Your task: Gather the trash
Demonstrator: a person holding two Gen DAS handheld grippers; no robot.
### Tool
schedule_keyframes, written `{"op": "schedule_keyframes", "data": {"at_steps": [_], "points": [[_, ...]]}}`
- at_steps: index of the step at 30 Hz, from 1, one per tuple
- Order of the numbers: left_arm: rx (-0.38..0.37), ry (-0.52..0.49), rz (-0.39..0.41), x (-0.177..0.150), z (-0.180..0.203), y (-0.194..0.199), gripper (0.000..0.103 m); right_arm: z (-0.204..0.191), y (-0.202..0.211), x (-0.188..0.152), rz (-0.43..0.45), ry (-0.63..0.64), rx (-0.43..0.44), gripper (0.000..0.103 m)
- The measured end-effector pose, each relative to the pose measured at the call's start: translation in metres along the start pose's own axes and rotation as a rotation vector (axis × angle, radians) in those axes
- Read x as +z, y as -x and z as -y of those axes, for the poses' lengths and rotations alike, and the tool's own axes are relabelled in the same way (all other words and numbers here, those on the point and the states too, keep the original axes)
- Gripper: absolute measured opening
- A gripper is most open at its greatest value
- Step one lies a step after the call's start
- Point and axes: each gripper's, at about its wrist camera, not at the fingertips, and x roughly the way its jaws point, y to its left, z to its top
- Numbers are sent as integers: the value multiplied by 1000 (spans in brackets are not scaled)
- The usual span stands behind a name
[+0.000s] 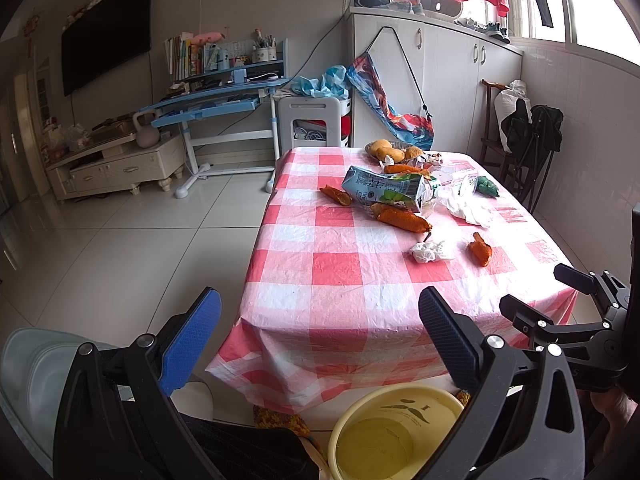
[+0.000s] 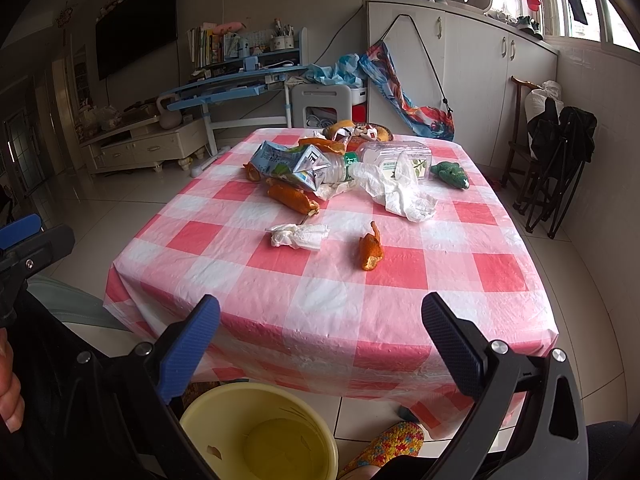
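Note:
Trash lies on the red-and-white checked table [image 1: 340, 268] [image 2: 320, 288]: a crushed milk carton [image 1: 384, 190] [image 2: 286, 162], a clear plastic bottle [image 2: 384, 156], orange peels [image 1: 482, 249] [image 2: 371, 249] [image 1: 402, 218] [image 2: 292, 198], a crumpled tissue [image 1: 428, 251] [image 2: 298, 236] and a larger white tissue [image 1: 468, 208] [image 2: 400, 194]. A yellow bucket [image 1: 394, 432] [image 2: 260, 436] stands on the floor in front of the table. My left gripper [image 1: 320, 344] is open and empty, short of the table's near edge. My right gripper [image 2: 320, 344] is open and empty above the bucket; it also shows in the left wrist view [image 1: 560, 292].
A bowl of fruit [image 1: 390, 150] and a green toy [image 2: 452, 174] sit at the table's far side. A grey chair [image 1: 36, 372] is at my left. A folded black chair [image 2: 560, 160] stands right of the table. A blue desk [image 1: 224, 100] stands beyond.

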Motion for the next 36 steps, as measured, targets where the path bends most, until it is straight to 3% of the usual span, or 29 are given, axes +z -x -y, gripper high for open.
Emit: {"op": "schedule_keyframes", "data": {"at_steps": [6,7,10,13,15,22,26,31,34,36], "points": [[5,5,-5,-3,0,-1,96,1,1,1,-6,4,-3,97],[5,9,-6,-4,-1,-2,96,2,-2,-4,-25,-74,48,97],[5,23,-12,-8,-1,-4,96,4,-2,-6,-31,-73,48,97],[-2,36,-26,-8,-2,-5,96,7,-3,-7,-39,-58,36,89],[-7,49,-35,-8,-5,-6,95,9,-6,-4,-60,-29,9,77],[-45,117,-69,2,-17,-15,95,19,-34,11,-118,-54,-14,72],[-72,84,-66,11,-10,-22,95,31,-65,18,-196,-72,-60,59],[-120,-11,-93,22,17,-44,96,37,-90,20,-263,-77,-73,52],[-149,-75,-121,26,38,-62,95,38,-96,21,-278,-78,-44,38],[-166,-115,-134,29,52,-75,95,42,-99,23,-287,-108,-7,20]]}}
